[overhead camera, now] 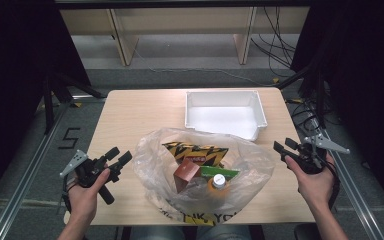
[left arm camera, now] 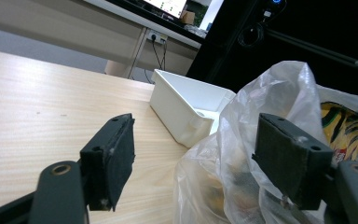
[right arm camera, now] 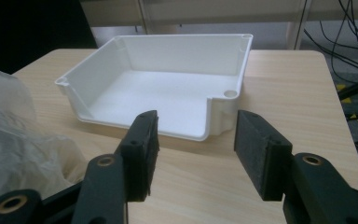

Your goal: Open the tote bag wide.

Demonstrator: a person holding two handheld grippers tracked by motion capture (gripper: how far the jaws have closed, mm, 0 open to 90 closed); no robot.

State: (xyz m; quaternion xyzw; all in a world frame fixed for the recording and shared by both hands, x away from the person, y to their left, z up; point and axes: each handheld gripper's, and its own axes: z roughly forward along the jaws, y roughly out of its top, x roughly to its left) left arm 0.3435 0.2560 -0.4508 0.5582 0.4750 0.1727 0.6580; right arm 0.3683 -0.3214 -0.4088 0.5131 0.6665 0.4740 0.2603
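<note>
The plastic bag (overhead camera: 200,175) lies on the near half of the bench (overhead camera: 130,120), mouth gaping upward, with a yellow-and-black snack packet (overhead camera: 192,150), a brown box (overhead camera: 186,174) and an orange-capped bottle (overhead camera: 219,181) showing through its clear film. Judging by the layout, the work in hand is emptying the bag into the white bin (overhead camera: 225,112), which stands just behind it at the far right.

At the left, the left hand-held gripper (overhead camera: 116,161) hovers just beside the bag's edge, jaws spread and nothing between them; in the left gripper view the film bulges right up against the right-hand jaw. It would do best to pinch a fold of the rim there and hold it down, so the thin film does not slide or collapse.

At the right, the right hand-held gripper (overhead camera: 285,146) waits off the bag's far side, also spread and empty, pointing toward the bin. It should reach in from above for the topmost item, probably the packet, and avoid catching film along with it.
</note>
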